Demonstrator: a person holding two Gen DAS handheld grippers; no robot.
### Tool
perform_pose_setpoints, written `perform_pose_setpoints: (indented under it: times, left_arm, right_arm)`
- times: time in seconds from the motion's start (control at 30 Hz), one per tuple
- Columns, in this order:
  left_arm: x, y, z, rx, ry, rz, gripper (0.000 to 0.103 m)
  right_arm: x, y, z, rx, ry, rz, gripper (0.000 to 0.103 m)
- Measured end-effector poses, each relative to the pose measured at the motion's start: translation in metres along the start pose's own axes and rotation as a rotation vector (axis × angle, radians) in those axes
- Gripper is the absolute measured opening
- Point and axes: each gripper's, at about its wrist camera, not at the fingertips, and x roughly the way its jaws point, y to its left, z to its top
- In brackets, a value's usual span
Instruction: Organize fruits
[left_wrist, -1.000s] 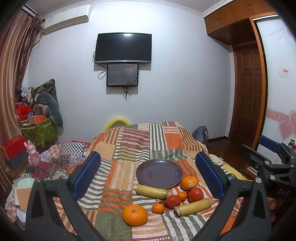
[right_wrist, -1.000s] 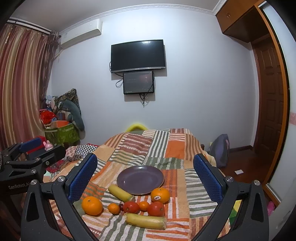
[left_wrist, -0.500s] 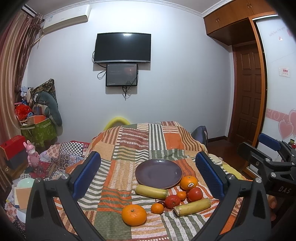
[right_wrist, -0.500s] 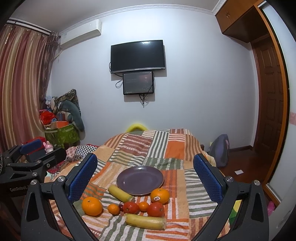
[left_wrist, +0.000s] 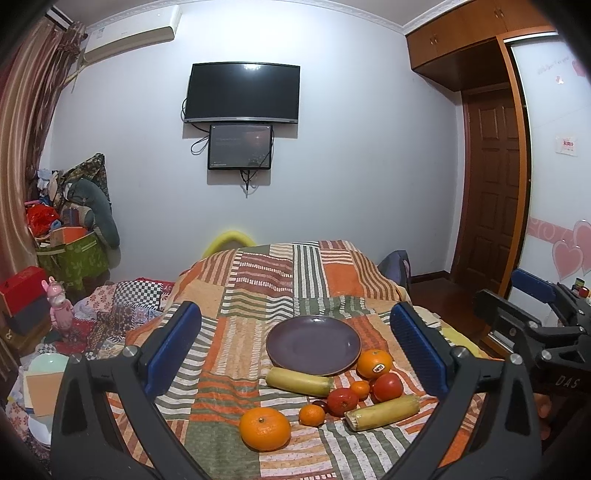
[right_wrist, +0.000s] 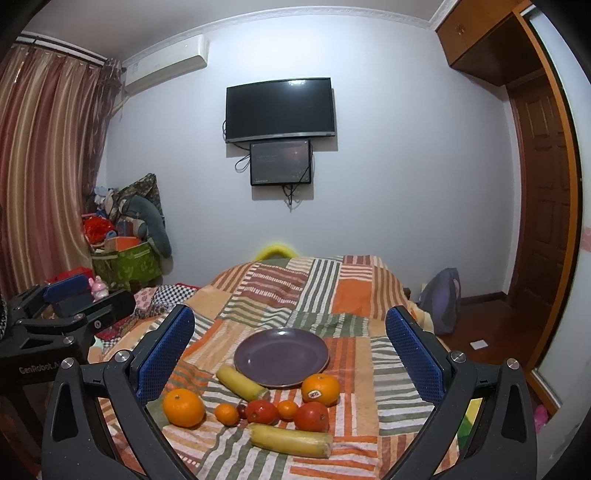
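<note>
An empty purple plate (left_wrist: 313, 345) (right_wrist: 281, 356) lies on a striped patchwork cloth. In front of it lie two big oranges (left_wrist: 264, 428) (left_wrist: 374, 364), two small tangerines (left_wrist: 311, 414), two tomatoes (left_wrist: 386, 386) and two yellow corn cobs (left_wrist: 299, 381) (left_wrist: 382, 412). They also show in the right wrist view: an orange (right_wrist: 183, 407), a stickered orange (right_wrist: 320, 388), a cob (right_wrist: 290, 440). My left gripper (left_wrist: 295, 350) is open and empty, held above and short of the fruit. My right gripper (right_wrist: 289, 350) is open and empty too, to the right of the left one.
The cloth (left_wrist: 258, 295) covers a bed or table that drops off at its sides. Clutter, a green box (left_wrist: 74, 258) and a pink toy (left_wrist: 59, 306) stand at the left. A wooden door (left_wrist: 495, 184) and a bag (right_wrist: 441, 299) are at the right.
Almost nothing. Both grippers stay open and hover; the views shift only slightly.
</note>
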Motion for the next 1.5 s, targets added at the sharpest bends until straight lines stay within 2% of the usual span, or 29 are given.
perform_pose_setpoints:
  times: [0.13, 0.17, 0.23, 0.3, 0.4, 0.63, 0.77, 0.9, 1.2, 1.37, 1.5]
  left_arm:
    - [0.008, 0.003, -0.003, 0.011, 0.023, -0.007, 0.103]
    - [0.012, 0.004, -0.005, 0.024, 0.034, -0.01, 0.098]
    - [0.022, 0.006, -0.009, 0.039, 0.066, 0.003, 0.086]
    - [0.036, 0.013, -0.014, 0.034, 0.121, -0.003, 0.082]
    - [0.056, 0.027, -0.024, 0.009, 0.194, -0.012, 0.077]
    - [0.105, 0.048, -0.056, -0.001, 0.37, -0.012, 0.076]
    - [0.129, 0.054, -0.082, 0.015, 0.482, -0.011, 0.077]
    - [0.144, 0.056, -0.106, -0.01, 0.577, -0.034, 0.077]
    - [0.162, 0.045, -0.137, 0.024, 0.666, -0.045, 0.077]
    - [0.165, 0.045, -0.144, 0.004, 0.684, -0.064, 0.076]
    - [0.166, 0.046, -0.145, 0.007, 0.679, -0.059, 0.071]
  right_arm:
    - [0.006, -0.003, -0.003, 0.002, 0.019, 0.021, 0.103]
    - [0.008, -0.005, -0.004, 0.003, 0.027, 0.028, 0.103]
    - [0.014, -0.008, -0.006, 0.006, 0.048, 0.035, 0.098]
    - [0.023, -0.013, -0.01, 0.004, 0.083, 0.026, 0.085]
    - [0.034, -0.02, -0.016, 0.011, 0.131, 0.01, 0.077]
    - [0.058, -0.036, -0.035, 0.02, 0.24, -0.004, 0.064]
    - [0.07, -0.039, -0.045, 0.001, 0.307, -0.001, 0.064]
    - [0.087, -0.044, -0.059, 0.002, 0.41, 0.019, 0.064]
    - [0.119, -0.053, -0.095, 0.071, 0.6, 0.09, 0.064]
    - [0.133, -0.052, -0.111, 0.069, 0.65, 0.086, 0.064]
    - [0.142, -0.05, -0.117, 0.062, 0.674, 0.097, 0.062]
